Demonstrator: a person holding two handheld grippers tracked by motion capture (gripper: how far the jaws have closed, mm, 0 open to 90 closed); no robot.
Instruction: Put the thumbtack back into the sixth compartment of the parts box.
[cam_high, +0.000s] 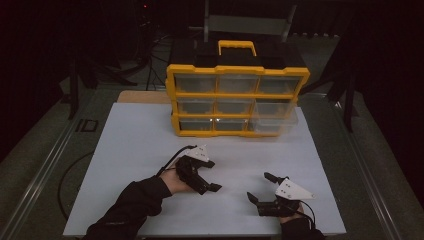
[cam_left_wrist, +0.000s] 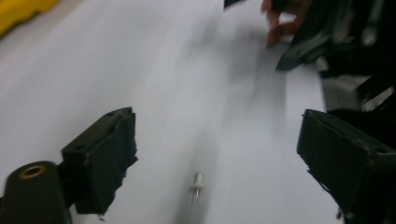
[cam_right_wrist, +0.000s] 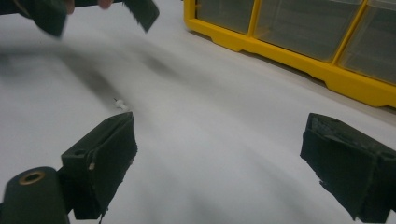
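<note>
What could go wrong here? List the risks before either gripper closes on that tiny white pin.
1. The small white pin lies flat on the white board, between the open left gripper; low and tiny, it might slip out or roll when pinched.
2. The right gripper, also open, sits close by; the two could collide.
3. A clear drawer juts from the yellow organizer and could get bumped.

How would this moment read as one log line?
left gripper: open, over small pin | right gripper: open, empty | drawer cabinet: bottom-right drawer pulled out
</note>
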